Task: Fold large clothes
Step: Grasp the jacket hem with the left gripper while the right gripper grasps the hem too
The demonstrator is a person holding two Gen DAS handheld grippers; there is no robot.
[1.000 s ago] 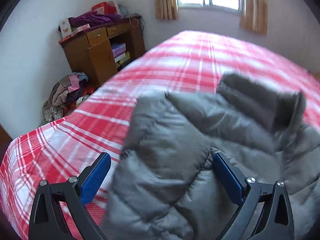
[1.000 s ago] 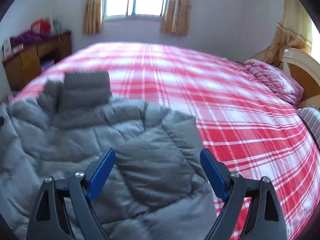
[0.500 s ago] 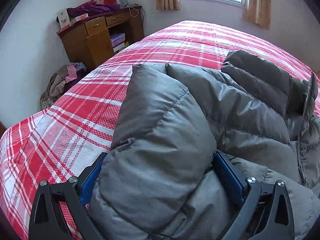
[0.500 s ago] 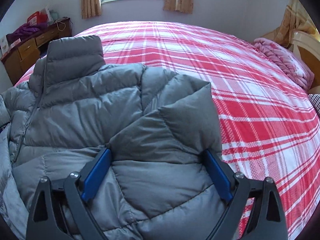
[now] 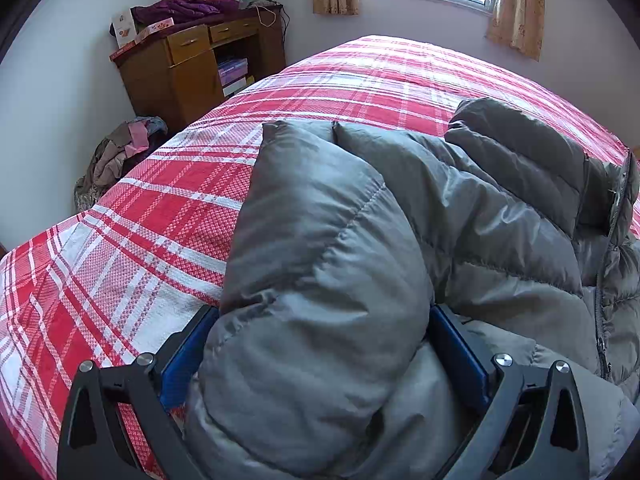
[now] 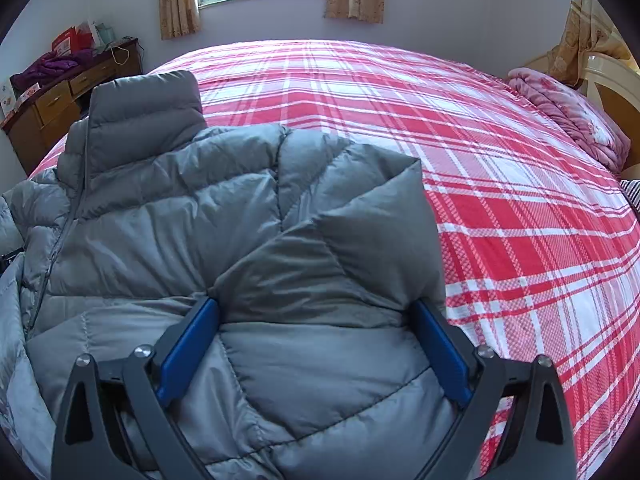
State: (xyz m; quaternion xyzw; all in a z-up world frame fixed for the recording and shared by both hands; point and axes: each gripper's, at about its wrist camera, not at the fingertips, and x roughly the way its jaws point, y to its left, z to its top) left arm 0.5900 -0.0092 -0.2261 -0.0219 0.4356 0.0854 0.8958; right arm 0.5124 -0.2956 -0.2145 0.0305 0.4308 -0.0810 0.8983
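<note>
Grey puffer jacket (image 6: 168, 216) flat on bed (image 6: 500, 208), collar far, sleeves toward me. My right hand-held gripper (image 6: 316, 344) opening around right sleeve; left hand-held gripper (image 5: 320, 356) wide, left sleeve bulging between, grip unclear.

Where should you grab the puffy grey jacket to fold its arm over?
Probably the sleeve, near its cuff end, coming from the jacket's outer side beside the plaid bedspread. The sleeve is a narrow padded tube that fits between the fingers, unlike the wide body.
</note>
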